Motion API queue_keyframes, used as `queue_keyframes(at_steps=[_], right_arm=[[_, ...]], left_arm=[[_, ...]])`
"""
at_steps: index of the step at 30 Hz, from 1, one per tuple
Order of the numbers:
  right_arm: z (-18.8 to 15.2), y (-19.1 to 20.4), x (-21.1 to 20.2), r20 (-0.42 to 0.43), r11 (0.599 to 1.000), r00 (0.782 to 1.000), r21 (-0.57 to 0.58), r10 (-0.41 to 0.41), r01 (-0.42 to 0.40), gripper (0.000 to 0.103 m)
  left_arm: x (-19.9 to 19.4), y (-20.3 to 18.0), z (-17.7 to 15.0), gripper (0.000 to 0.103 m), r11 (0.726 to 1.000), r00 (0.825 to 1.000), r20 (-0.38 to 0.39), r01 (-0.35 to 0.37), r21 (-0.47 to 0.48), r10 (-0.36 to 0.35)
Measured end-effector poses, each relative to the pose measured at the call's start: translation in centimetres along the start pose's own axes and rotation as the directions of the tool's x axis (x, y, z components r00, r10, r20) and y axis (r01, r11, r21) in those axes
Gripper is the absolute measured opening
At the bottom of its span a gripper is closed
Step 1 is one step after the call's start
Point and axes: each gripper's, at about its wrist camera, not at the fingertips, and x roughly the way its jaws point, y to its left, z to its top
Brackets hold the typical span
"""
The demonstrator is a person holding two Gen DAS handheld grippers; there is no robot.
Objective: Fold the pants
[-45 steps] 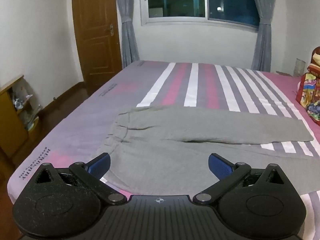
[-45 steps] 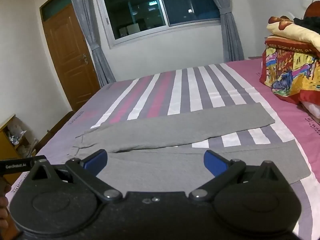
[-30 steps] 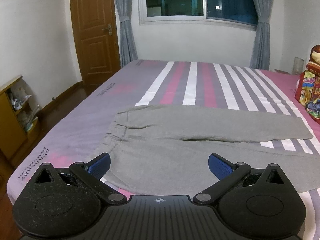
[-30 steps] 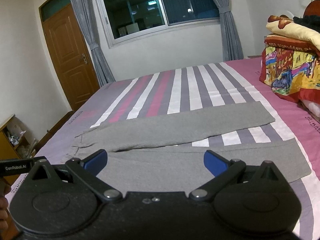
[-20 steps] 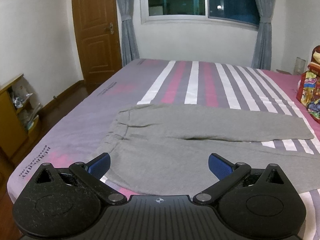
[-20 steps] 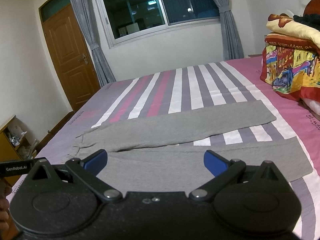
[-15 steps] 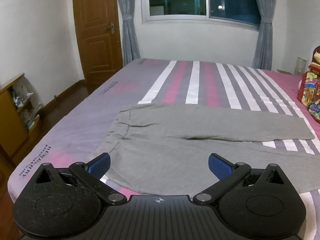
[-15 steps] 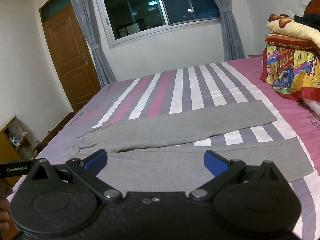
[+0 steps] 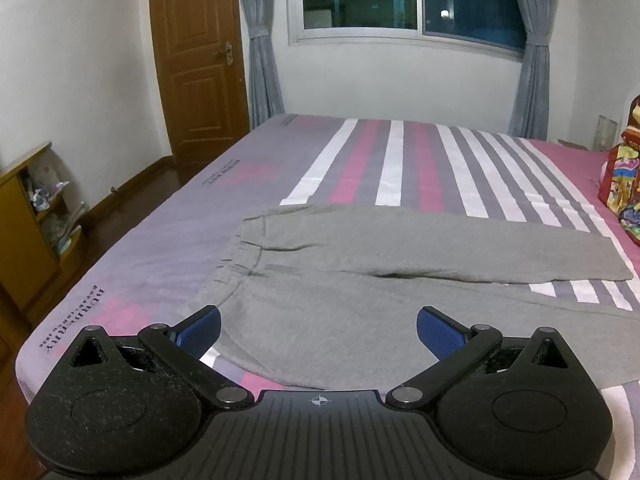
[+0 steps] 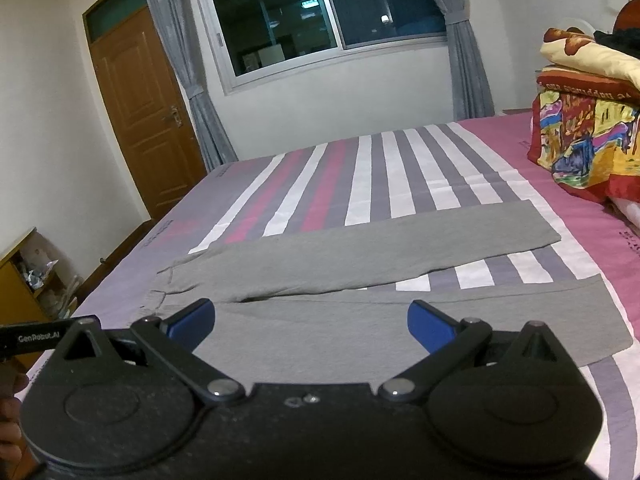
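Grey sweatpants [image 9: 360,276] lie flat on the striped bed [image 9: 396,160], waistband to the left and both legs stretched to the right. In the right wrist view the same pants [image 10: 360,280] show their leg cuffs at the right, the legs spread apart in a narrow V. My left gripper [image 9: 319,330] hovers open over the near waist and hip area, holding nothing. Over the near leg, my right gripper [image 10: 311,322] is open too, with nothing between its blue pads.
A stack of colourful folded quilts [image 10: 588,128] sits at the bed's right end. A wooden door [image 9: 196,56], a low wooden shelf [image 9: 28,220] and bare floor lie to the left. A window with grey curtains [image 9: 404,0] is beyond the bed.
Both cameras drift only slightly; the pants lie as before and both grippers stay open.
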Motion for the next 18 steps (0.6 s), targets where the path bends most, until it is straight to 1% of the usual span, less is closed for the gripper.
queue_keyframes(at_steps=[1,2,4,8,11,16,18], right_arm=[[0.0,0.0,0.0,-0.008,1.0,1.0,-0.005,-0.004,0.004,0.103],[0.0,-0.2,0.2,-0.034,0.999,0.999,-0.028,-0.026,0.025,0.103],[-0.1,-0.2,0.3,-0.034,0.999,0.999,-0.044,-0.033,0.032,0.103],[-0.1,-0.2,0.4,0.013,0.997,0.999,-0.071,-0.031,0.032,0.103],[-0.2,-0.1,0.6,0.02,0.996,0.999,-0.078,-0.03,0.031,0.103],[0.0,0.0,0.9,-0.005,0.996,0.999,-0.084,-0.039,0.039,0.103],[-0.1,0.0,1.1,-0.032,0.996,0.999,-0.078,-0.04,0.038,0.103]], left_arm=[[0.0,0.0,0.0,0.103,1.0,1.0,0.0,0.0,0.001,0.0],[0.0,0.0,0.0,0.103,1.0,1.0,0.0,0.001,0.001,-0.001],[0.0,0.1,0.0,0.103,1.0,1.0,0.0,0.0,0.001,0.0],[0.2,0.2,0.0,0.103,1.0,1.0,-0.003,-0.007,-0.003,0.007],[0.5,0.2,0.0,0.103,1.0,1.0,-0.004,-0.011,-0.004,0.011],[0.8,0.1,0.0,0.103,1.0,1.0,-0.006,-0.019,-0.006,0.019],[1.0,0.2,0.1,0.103,1.0,1.0,-0.007,-0.023,-0.004,0.023]])
